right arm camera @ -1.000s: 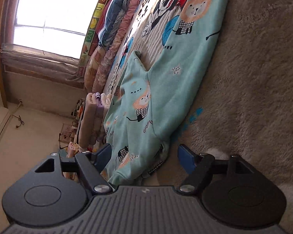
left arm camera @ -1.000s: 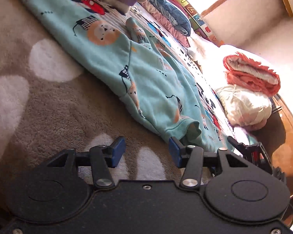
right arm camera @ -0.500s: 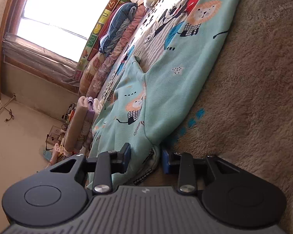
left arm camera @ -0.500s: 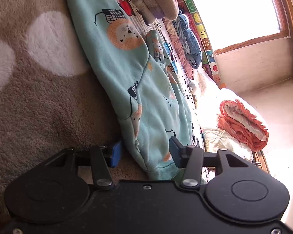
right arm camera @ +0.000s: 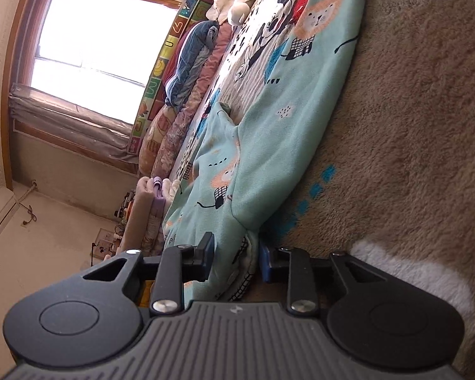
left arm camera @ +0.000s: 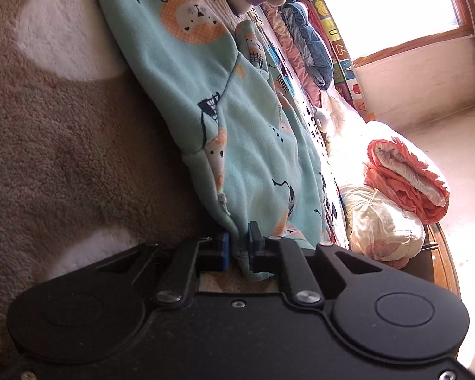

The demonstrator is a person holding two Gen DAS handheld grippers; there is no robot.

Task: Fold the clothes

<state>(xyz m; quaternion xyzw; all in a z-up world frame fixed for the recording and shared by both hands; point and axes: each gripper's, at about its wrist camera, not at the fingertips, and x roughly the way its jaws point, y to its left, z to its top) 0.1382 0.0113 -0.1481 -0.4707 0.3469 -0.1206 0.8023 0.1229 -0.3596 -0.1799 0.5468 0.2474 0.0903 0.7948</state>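
- Evidently, both grippers are taking hold along the near edge of the teal printed garment (left arm camera: pixel 253 120), which lies spread lengthwise on a brown fleece blanket (left arm camera: pixel 63 158) with pale spots; that blanket covers what looks like a bed.
- At the left gripper (left arm camera: pixel 237 248) the jaws are clenched on a thin bunch of the garment's hem, the blue pads pressed against the cloth from both sides. A grip at an end of the edge is, I judge, meant to let that end be lifted without the fabric sagging.
- At the right gripper (right arm camera: pixel 234 255) the jaws are closing, with the rolled, cuffed edge of the same garment between them; the far pad meets the cloth, while contact at the near pad is too close to call.
- Two holds well apart on one edge would suit carrying that edge over as a straight line, so the fold lands even.
- Beyond the garment, a patterned sheet (right arm camera: pixel 237 63) and a row of rolled quilts (right arm camera: pixel 190 63) sit by the window, and an orange bundle (left arm camera: pixel 405 177) rests at the side, clear of the working area.
- Likely the fold itself is not yet begun: the garment lies flat and open.
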